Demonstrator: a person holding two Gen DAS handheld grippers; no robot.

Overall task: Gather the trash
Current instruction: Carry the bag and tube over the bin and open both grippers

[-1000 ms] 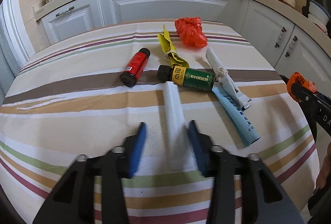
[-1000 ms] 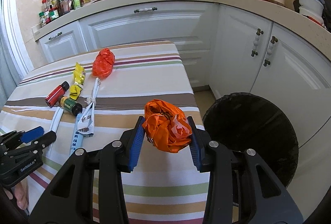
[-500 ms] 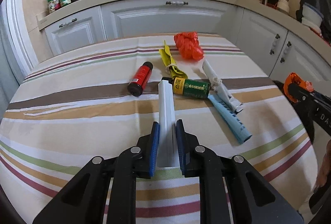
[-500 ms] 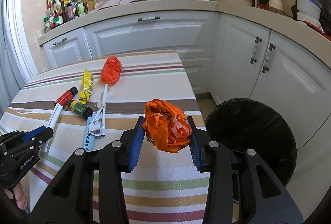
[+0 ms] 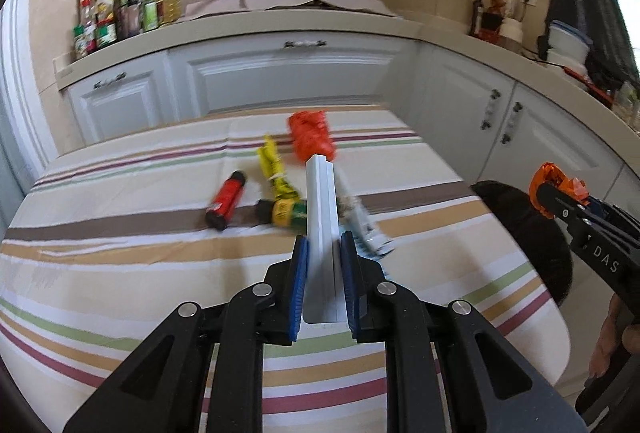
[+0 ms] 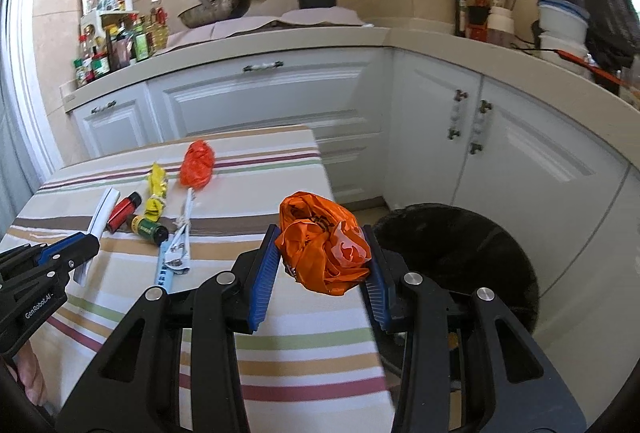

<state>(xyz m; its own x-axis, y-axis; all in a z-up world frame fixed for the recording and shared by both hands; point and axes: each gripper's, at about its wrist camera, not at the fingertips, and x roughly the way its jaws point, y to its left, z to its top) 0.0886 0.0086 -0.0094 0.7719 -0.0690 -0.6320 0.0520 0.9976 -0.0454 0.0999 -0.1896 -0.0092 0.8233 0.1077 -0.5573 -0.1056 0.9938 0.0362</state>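
Note:
My left gripper (image 5: 323, 247) is shut on a long white packet (image 5: 320, 201), which is lifted clear of the striped tablecloth (image 5: 120, 273) and sticks out forward. In the right wrist view the left gripper (image 6: 80, 245) and the white packet (image 6: 102, 211) show at the left edge. A crumpled orange plastic bag (image 6: 324, 245) is clamped in my right gripper (image 6: 322, 237), held over the table's right edge beside a black-lined trash bin (image 6: 460, 245). The left wrist view catches the right gripper (image 5: 560, 193) and the bin (image 5: 516, 217) at the right.
Still lying on the cloth are a red bottle (image 5: 226, 201), a green-labelled bottle (image 5: 286, 213), a yellow wrapper (image 5: 274, 169), a red-orange bag (image 5: 310, 137) and a knotted white wrapper on a pale blue tube (image 6: 176, 253). White cabinets (image 6: 260, 105) stand behind and to the right.
The left jaws closed on the white packet and lifted it off the cloth. The right gripper rose a little with the orange bag still clamped.

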